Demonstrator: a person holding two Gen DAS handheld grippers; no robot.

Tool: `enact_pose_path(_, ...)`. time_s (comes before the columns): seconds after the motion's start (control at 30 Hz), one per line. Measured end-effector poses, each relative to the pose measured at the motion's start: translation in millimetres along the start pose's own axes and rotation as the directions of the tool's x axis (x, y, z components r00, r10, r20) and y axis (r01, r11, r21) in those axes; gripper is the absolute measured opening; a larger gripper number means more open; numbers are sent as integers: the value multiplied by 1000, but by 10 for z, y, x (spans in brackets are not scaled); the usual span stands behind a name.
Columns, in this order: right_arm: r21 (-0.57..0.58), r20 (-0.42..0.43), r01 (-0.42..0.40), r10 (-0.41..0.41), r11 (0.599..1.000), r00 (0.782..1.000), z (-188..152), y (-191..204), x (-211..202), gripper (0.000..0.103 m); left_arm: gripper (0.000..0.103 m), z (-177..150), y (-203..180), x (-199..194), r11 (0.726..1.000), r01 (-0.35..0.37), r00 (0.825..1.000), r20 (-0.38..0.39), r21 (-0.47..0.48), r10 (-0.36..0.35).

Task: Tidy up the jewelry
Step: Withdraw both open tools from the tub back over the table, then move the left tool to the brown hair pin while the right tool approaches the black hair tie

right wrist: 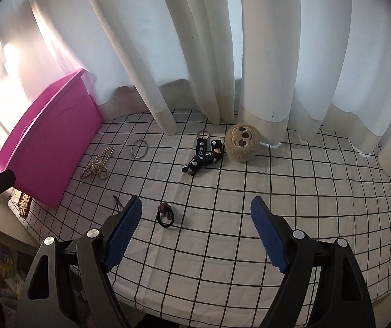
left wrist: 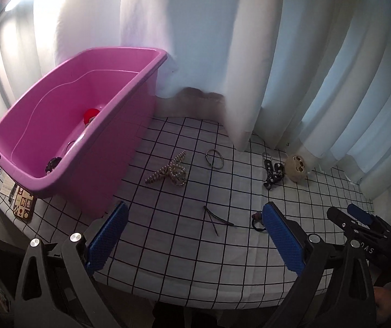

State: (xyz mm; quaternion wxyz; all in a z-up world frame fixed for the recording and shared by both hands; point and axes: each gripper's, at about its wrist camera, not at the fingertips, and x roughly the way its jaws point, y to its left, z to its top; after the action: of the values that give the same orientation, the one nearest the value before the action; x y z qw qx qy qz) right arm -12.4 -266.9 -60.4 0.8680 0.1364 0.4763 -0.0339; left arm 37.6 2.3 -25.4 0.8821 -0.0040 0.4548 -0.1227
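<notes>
The right gripper [right wrist: 197, 213] hangs over the checked cloth [right wrist: 222, 246] with its blue pads spread wide and nothing between them; the left gripper [left wrist: 195, 221] is likewise spread and empty. Just ahead of the right gripper's left pad lies a dark hair tie [right wrist: 165, 214] with a small knot of reddish fabric, probably the nearest candidate: light, soft and springy, it would best be pinched across its band, low against the cloth. Beside it are thin hairpins [left wrist: 217, 220], stiff, slippery and flat, likely awkward to lift. Farther out lie a pearl claw clip [left wrist: 169, 172], rigid but with beads that could chip, a thin bangle [left wrist: 214, 158], a spotted strap keychain [right wrist: 202, 157] and a plush ball [right wrist: 242, 143]. The pink bin [left wrist: 67, 147], at the left, already holds a few pieces.
</notes>
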Motion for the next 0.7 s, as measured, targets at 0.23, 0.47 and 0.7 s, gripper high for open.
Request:
enact_pose_path(0.23, -66, 1, -53, 54, 996, 999, -168, -27, 261, 78, 97, -429, -199, 421, 996, -83, 995, -66, -32, 81)
enact_pose_path(0.47, -114, -35, -82, 79, 990, 996, -293, 70, 632, 78, 97, -521, -157, 872, 990, -130, 988, -88, -58, 125)
enact_pose_path(0.7, -96, -25, -88, 86, 991, 996, -309, 73, 950, 78, 97, -479, -89, 1285, 990, -125, 988, -101, -59, 119)
